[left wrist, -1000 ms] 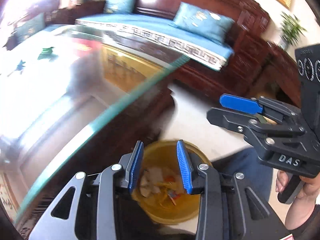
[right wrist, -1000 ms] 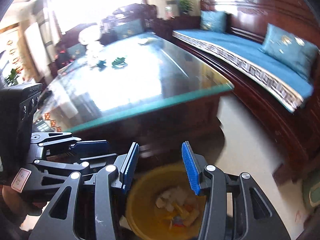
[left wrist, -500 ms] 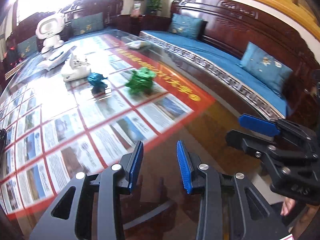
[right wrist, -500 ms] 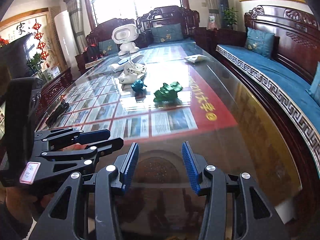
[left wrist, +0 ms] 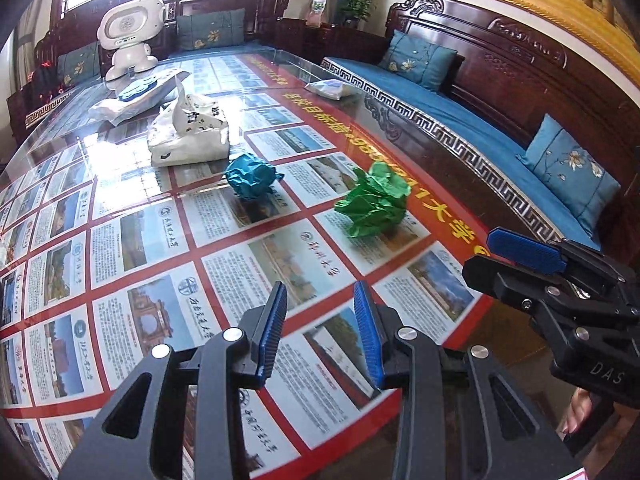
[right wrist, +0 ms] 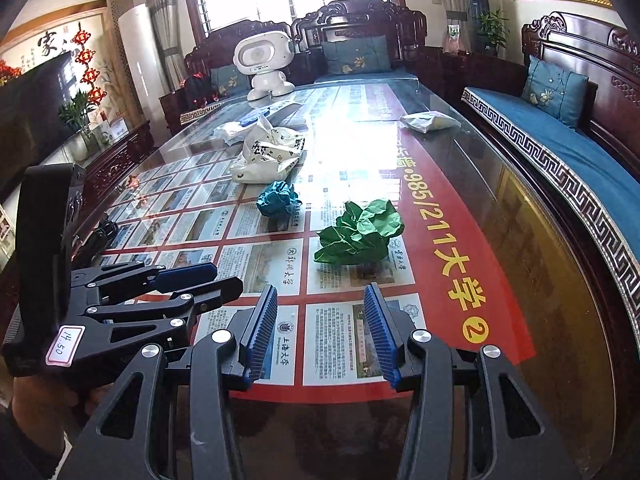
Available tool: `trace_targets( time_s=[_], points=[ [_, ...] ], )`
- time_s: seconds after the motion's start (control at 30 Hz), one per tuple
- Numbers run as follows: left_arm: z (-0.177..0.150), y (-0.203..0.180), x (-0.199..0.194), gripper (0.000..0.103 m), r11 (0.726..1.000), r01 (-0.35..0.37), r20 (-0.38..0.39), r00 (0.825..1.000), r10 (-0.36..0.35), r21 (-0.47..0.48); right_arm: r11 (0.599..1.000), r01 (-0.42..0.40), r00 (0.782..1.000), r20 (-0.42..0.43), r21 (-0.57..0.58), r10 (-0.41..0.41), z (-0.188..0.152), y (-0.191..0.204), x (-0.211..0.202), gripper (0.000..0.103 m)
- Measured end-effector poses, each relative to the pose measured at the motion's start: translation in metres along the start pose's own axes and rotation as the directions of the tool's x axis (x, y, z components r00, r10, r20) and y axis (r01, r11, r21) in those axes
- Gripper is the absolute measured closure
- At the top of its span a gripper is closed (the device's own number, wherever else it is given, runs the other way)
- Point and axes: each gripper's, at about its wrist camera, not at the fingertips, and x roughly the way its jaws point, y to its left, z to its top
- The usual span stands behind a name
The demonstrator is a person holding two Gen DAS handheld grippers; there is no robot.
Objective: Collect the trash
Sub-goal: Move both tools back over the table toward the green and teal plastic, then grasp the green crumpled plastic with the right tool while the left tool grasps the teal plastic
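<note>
Left gripper [left wrist: 320, 328] and right gripper [right wrist: 322, 330] both angled downward, jaws parted, empty

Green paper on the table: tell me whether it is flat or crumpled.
Crumpled. The green paper sits bunched into a loose, creased wad on the glass table, with folds sticking up.

bare tabletop [right wrist: 460, 240] before green wad [right wrist: 360, 232]

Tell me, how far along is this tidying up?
Done so far: nothing these views can confirm, as no bin is in sight. In hand: nothing; the left gripper and right gripper are both open and empty above the glass-topped table. Left: the crumpled green paper ball and the smaller crumpled teal paper ball lie there, apart.
</note>
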Motion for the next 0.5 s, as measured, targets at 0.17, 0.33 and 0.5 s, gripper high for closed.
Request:
trace_targets(
  time_s=[0.17, 0.33, 0.5],
  points=[
    [0.002, -0.002, 0.002, 0.068, 1.0, -0.004, 0.003, 1.0, 0.004, 0.02, 1.0, 0.002, 1.0, -0.008, 0.001, -0.002, 0.006, -0.002, 0.013, 0.051],
    [0.005, 0.002, 0.003, 0.059, 1.0, -0.017, 0.008, 1.0, 0.017, 0.014, 1.0, 0.015, 1.0, -0.014, 0.01, -0.015, 0.011, -0.004, 0.023, 0.04],
    [0.01, 0.007, 0.004, 0.054, 0.999, -0.039, 0.012, 0.999, 0.039, 0.007, 0.999, 0.035, 0.999, -0.04, 0.028, -0.034, 0.02, -0.012, 0.041, 0.033]
  ],
)
